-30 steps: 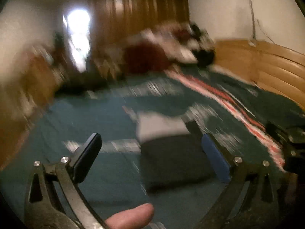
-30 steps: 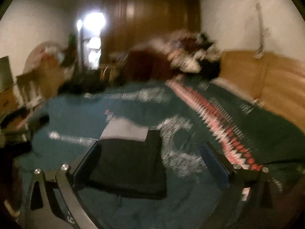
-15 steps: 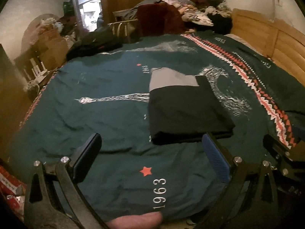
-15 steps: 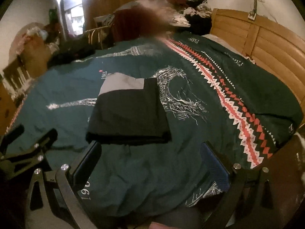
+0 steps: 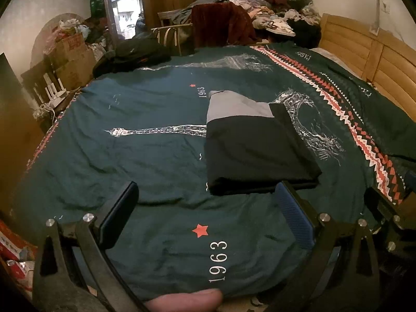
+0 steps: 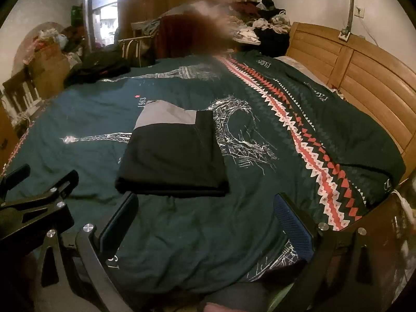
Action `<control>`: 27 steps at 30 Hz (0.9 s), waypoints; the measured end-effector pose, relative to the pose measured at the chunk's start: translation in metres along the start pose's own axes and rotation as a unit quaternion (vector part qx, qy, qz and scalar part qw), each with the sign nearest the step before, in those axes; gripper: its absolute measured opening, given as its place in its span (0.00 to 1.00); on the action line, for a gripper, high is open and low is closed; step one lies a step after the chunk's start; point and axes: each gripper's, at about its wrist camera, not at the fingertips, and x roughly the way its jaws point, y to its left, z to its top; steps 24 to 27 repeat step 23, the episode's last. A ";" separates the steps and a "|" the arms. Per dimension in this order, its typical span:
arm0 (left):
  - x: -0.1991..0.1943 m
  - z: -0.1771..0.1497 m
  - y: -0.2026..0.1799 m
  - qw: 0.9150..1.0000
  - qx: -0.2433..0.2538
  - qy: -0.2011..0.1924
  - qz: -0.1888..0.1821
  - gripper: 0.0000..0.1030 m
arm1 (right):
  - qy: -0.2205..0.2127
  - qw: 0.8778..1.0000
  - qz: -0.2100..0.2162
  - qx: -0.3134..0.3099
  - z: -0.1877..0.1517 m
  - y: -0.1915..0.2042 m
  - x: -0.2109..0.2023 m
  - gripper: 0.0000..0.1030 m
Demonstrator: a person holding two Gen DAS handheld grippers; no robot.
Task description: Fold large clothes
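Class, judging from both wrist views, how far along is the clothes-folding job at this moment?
Done: the black and grey garment lies folded into a neat rectangle on the teal bedspread. In hand: nothing; the left gripper and right gripper are open and empty. Left: possibly the unfolded clothes pile beyond the bed.

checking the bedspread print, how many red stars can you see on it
2. One red star lies near the front edge above the large 1963; a smaller red star lies farther back, beyond the folded garment. Others may be hidden.

Both grippers have drawn back from the folded garment [image 5: 257,143], jaws spread.
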 end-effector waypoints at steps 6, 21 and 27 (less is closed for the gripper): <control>0.000 0.001 -0.003 1.000 0.002 -0.001 -0.003 1.00 | -0.004 1.000 -0.005 -0.001 0.001 -0.002 -0.004 1.00; 0.008 0.006 -0.018 0.999 -0.003 0.014 -0.037 1.00 | -0.002 1.000 -0.009 0.008 0.000 -0.018 -0.008 1.00; 0.008 0.007 -0.019 0.999 -0.006 0.013 -0.040 1.00 | -0.002 1.000 -0.010 0.009 0.001 -0.020 -0.009 1.00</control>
